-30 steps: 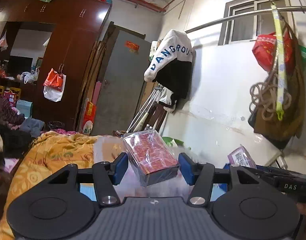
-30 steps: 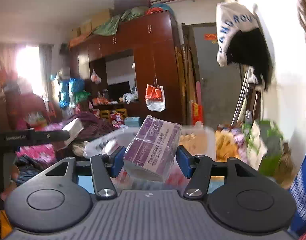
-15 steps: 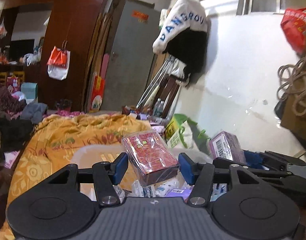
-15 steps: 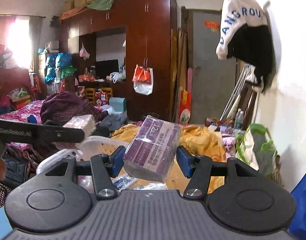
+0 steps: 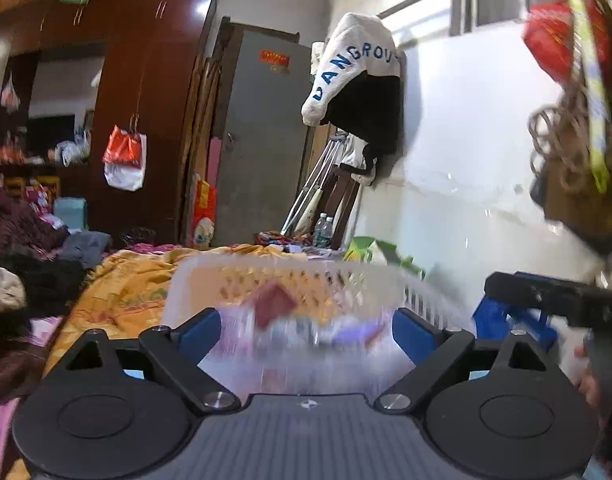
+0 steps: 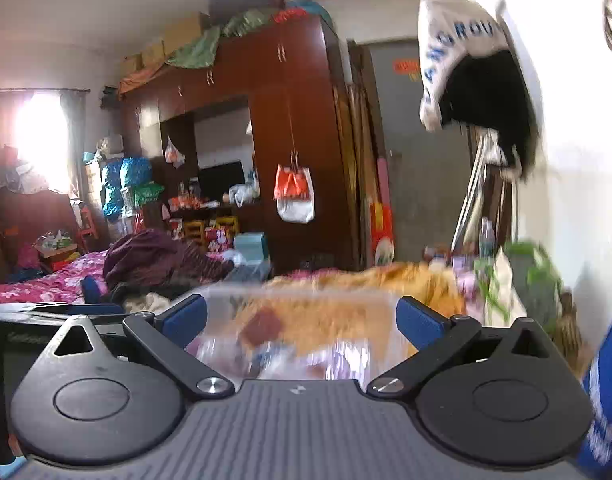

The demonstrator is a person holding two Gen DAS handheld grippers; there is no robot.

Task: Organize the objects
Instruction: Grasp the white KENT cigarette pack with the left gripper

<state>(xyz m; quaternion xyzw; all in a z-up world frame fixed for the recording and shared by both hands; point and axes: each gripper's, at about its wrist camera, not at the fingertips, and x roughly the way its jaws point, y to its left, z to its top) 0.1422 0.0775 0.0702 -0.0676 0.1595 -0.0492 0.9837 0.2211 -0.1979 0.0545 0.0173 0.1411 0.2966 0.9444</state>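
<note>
A: Two claws, both listed as released. Left wrist view first: left claw (image 5: 306,330), blue pads (image 5: 200,330) spread wide, jaws having just been opening, nothing pressed between them.

B: And the goods?

A: Item one, white plastic basket (image 5: 422,292), slatted wall, straight ahead of the pads, resting on the bed with the orange patterned quilt (image 5: 122,292). Item two, red packet (image 5: 272,304), blurred, inside the basket and clear of both pads. Paler wrapped packets lie under it, too smeared to itemise.

B: Anything to the side?

A: Right claw (image 5: 518,312), seen from its flank at the right edge, black bar with a blue pad, beside the basket's rim. Background stock: dark wooden wardrobe (image 5: 146,100), grey door (image 5: 262,140), white and black garment (image 5: 358,76) lettered in blue, hung on the wall.

B: Right wrist view?

A: Right claw (image 6: 302,322), pads (image 6: 420,322) at full spread, jaws having just been opening, nothing gripped. Same basket (image 6: 226,294) in front, rim blurred. Red packet (image 6: 262,326) inside it. Purple packet (image 6: 338,358), only a purplish smear low in the basket; I cannot tell how it lies.

B: The other claw?

A: Left claw (image 6: 90,300), a black bar and blue pad at the left edge, near the basket. Behind: quilt (image 6: 366,280), wardrobe (image 6: 290,100), a red and white bag (image 6: 294,196) hanging from its door.
</note>
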